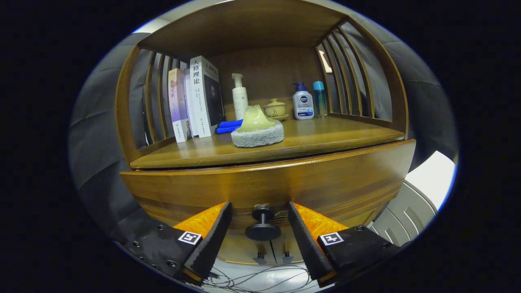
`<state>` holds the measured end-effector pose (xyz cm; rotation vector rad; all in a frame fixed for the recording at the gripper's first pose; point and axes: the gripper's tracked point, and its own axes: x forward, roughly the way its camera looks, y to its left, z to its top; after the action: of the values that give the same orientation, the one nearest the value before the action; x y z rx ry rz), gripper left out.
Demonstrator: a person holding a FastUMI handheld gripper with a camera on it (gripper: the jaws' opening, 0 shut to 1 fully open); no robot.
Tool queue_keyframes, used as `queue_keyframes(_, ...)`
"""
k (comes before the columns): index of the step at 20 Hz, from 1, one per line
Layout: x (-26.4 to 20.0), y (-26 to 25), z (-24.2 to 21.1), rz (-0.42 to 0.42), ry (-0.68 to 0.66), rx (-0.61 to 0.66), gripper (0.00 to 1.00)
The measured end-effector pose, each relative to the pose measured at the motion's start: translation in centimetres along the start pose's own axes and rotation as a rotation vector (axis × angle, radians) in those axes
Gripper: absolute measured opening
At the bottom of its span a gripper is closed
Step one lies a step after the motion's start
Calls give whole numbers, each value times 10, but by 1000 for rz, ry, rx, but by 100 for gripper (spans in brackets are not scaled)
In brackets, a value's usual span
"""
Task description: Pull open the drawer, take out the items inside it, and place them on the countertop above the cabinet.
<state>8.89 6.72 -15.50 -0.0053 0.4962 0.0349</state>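
A wooden cabinet (171,122) with slatted sides rises ahead of the gripper (260,221). Its countertop, the table (325,136), lies above and beyond the fingers. Directly under it, the closed drawer (325,183) spans the cabinet's width, its front just ahead of the fingertips.

On the table, beyond the fingers and to the left, a few books (199,99) stand upright against the slats. Straight ahead, near the front edge, sits a scrubbing pad (257,136) with a pale green handle on top. Just behind it to the left lies a blue rolled cloth (228,125). Further back stand a white pump bottle (239,97) and a small lidded cup (275,109) on a saucer. To the right of those, at the back, a white bottle with a blue pump (303,103) stands beside a slim blue bottle (319,97).

The drawer's dark round knob (263,228) sits between the two fingers, which are spread wide, apart from it on both sides and not pressing on it. Below the fingers, thin wires (252,278) lie on the floor.
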Motion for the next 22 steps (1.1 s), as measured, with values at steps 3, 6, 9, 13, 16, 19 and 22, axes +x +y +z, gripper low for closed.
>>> queue_keyframes(3,8,0,3,0,1,3,90)
queue_keyframes(6,11,1,4,-10,3,7,90)
queue_keyframes(9,11,6,3,3,-12,-58,91)
queue_keyframes(13,-28,16,40,42,-143,-125,94)
queue_keyframes(16,-74,27,65,87,-227,-135,94)
queue_keyframes(19,-116,27,82,109,-283,-118,94)
queue_keyframes(22,-151,19,90,99,-333,-126,94)
